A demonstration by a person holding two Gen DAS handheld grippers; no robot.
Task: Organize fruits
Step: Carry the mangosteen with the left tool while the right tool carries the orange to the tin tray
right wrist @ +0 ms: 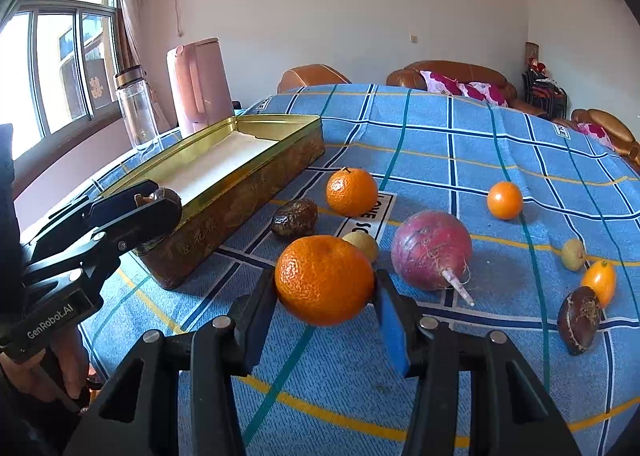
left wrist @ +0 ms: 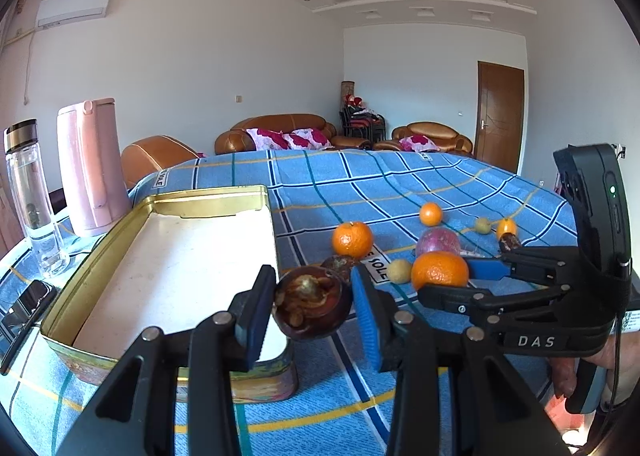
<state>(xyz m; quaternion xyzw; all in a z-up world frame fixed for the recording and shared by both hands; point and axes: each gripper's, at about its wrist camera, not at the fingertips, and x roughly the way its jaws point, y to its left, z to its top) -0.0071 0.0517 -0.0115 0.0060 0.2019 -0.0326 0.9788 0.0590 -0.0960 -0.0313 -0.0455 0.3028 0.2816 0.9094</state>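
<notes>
My left gripper is shut on a dark mangosteen, held just above the near right corner of the gold tin box. In the right wrist view the same left gripper hangs at the tin's near end. Both pads of my right gripper press the sides of a large orange, low over the blue checked cloth. The left wrist view shows that right gripper clamped on the orange from the right.
Loose on the cloth are another orange, a small orange, a red radish, a second mangosteen, small yellow fruits and a brown fruit. A pink kettle and a glass bottle stand left of the tin.
</notes>
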